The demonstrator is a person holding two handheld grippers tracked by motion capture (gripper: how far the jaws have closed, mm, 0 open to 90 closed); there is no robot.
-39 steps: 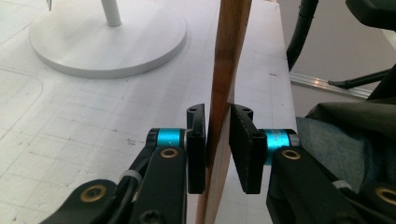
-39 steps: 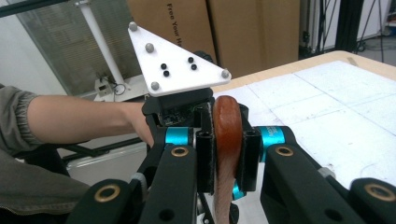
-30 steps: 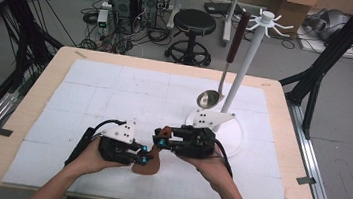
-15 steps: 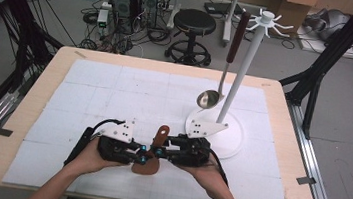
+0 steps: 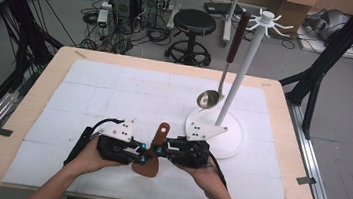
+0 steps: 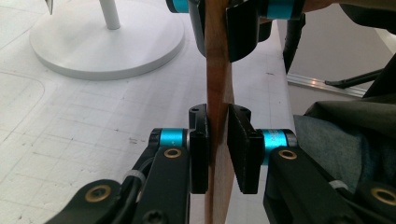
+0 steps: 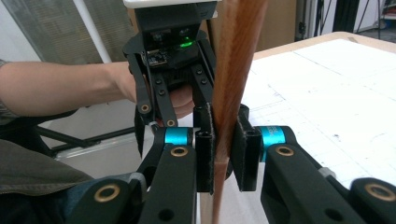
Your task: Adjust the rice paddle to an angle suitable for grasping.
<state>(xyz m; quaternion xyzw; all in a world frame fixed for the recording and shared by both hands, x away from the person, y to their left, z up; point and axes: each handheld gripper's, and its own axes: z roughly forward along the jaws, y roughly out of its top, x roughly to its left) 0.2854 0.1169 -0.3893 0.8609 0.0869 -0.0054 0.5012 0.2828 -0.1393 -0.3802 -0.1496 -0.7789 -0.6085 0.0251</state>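
A brown wooden spatula (image 5: 162, 130) stands nearly upright near the table's front edge, handle up and blade down. My left gripper (image 5: 142, 155) is shut on it from the left, and my right gripper (image 5: 156, 150) is shut on it from the right, slightly higher. In the left gripper view the spatula (image 6: 217, 84) sits edge-on between my left gripper (image 6: 218, 140) pads, with the right gripper (image 6: 215, 28) clamped farther up. In the right gripper view my right gripper (image 7: 223, 144) pads press both sides of the spatula (image 7: 236, 56).
A white rack stand (image 5: 237, 81) on a round base (image 5: 232, 141) rises just right of the grippers. A metal ladle (image 5: 208, 98) with a brown handle hangs from its top hooks. White foam mat (image 5: 115, 87) covers the table.
My right gripper moved left and closed on the spatula. The spatula's handle has come up from lying low to nearly upright between both grippers.
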